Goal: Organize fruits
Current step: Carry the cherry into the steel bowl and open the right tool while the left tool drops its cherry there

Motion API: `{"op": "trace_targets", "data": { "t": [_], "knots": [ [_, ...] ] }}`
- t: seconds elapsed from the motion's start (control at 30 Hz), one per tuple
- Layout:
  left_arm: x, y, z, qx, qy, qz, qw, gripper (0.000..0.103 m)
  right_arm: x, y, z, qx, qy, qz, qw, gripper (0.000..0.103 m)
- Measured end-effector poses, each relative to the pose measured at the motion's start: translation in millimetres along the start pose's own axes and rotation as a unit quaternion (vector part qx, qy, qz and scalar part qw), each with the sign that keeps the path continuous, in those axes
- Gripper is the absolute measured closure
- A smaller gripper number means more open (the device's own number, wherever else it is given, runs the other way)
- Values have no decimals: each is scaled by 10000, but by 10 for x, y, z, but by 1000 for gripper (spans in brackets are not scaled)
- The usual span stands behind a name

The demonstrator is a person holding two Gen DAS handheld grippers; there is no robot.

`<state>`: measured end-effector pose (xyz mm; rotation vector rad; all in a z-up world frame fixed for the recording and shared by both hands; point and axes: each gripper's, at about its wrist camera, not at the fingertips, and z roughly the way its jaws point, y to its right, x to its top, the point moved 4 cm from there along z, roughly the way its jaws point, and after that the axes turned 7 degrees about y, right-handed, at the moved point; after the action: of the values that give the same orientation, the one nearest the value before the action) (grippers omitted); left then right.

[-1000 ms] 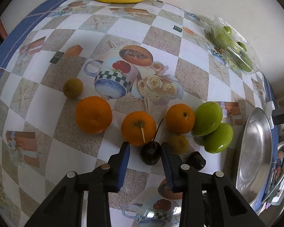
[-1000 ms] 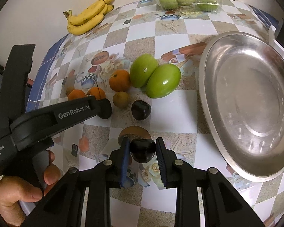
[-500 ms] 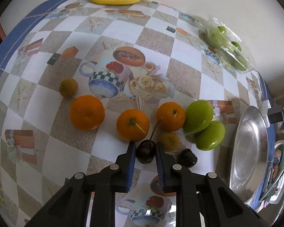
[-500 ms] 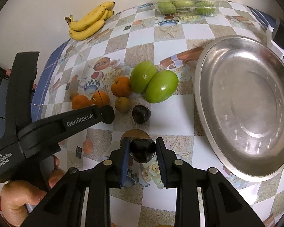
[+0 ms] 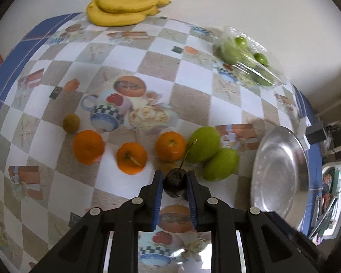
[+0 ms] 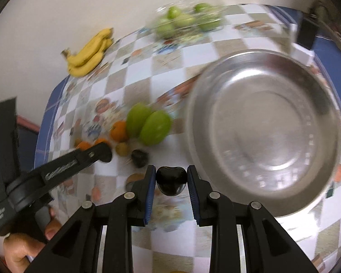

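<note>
Right now you hold a dark cherry in each of your two tongs, both raised above the tabletop point(image 5: 193, 72) with its checkered, picture-printed cloth. Your left tongs point(image 5: 174, 183) are clamped on a dark cherry point(image 5: 174, 185) whose thin stem point(image 5: 186, 157) rises up and away from the camera, tilting slightly right, so the fruit's long axis runs along the stem, toward the far edge. The blue pads press its two sides, which leaves the stem free. Your right tongs point(image 6: 171, 179) are clamped on a second, stemless cherry point(image 6: 171, 180), heart-shaped, its notch facing up in the picture and its broad side across the pads.

A wide steel plate point(image 6: 329, 104) lies near the right edge of the tabletop, with no fruit on it; it seems the likely place for the cherries, and the right tongs hang just beside its near left rim. Near the front edge sit three oranges point(image 5: 131, 158) in a loose row, two green mangoes point(image 5: 205, 144) touching each other, and a small brownish fruit point(image 5: 71, 122) to the left. In the right wrist view, one more dark cherry point(image 6: 139, 157) rests on the cloth beside another small brownish fruit. At the far edge lie bananas point(image 5: 120, 11) and a clear pack of green fruit point(image 5: 247, 56). The right view is blurred.
</note>
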<state>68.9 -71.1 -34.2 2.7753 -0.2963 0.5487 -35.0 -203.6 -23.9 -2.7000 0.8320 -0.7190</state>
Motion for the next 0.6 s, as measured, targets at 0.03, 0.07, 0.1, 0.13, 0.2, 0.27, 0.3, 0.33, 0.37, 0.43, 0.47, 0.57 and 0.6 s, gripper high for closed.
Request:
{"op": "trace_targets", "data": {
  "t": [0.03, 0.07, 0.1, 0.13, 0.2, 0.27, 0.3, 0.33, 0.37, 0.43, 0.47, 0.57, 0.6],
  "knots": [
    [-8, 54, -9, -31, 0, 50, 10000, 81, 24, 79, -25, -76, 45, 80, 9999, 74],
    [-14, 94, -14, -61, -1, 87, 9999, 81, 46, 154, -48, -148, 83, 153, 9997, 74],
    [-26, 153, -19, -105, -6, 143, 9998, 81, 63, 231, -70, -214, 115, 225, 9995, 74],
    [-41, 193, -33, -131, -6, 180, 9998, 81, 82, 317, -96, -289, 150, 312, 9990, 74],
    [-70, 342, -41, -221, -17, 333, 9992, 81, 109, 448, -138, -425, 208, 421, 9980, 74],
    [-113, 486, -42, -311, -40, 473, 9984, 81, 126, 586, -179, -542, 254, 546, 9967, 74],
    [-133, 553, -39, -368, -58, 533, 9979, 81, 133, 647, -197, -586, 271, 602, 9961, 74],
    [-156, 629, -33, -435, -83, 599, 9972, 81, 143, 722, -216, -654, 292, 669, 9952, 74],
    [-184, 722, -26, -506, -110, 686, 9963, 81, 142, 786, -239, -695, 306, 709, 9946, 74],
    [-237, 877, -21, -575, -131, 852, 9946, 81, 150, 897, -263, -823, 326, 826, 9926, 74],
    [-272, 964, -9, -612, -156, 941, 9936, 81, 152, 953, -272, -873, 333, 885, 9917, 74],
    [-372, 1172, 26, -841, -262, 1105, 9900, 81, 152, 1100, -302, -1015, 349, 1039, 9888, 74],
    [-396, 1230, 27, -895, -285, 1158, 9888, 81, 150, 1157, -311, -1054, 349, 1101, 9877, 74]
  ]
}}
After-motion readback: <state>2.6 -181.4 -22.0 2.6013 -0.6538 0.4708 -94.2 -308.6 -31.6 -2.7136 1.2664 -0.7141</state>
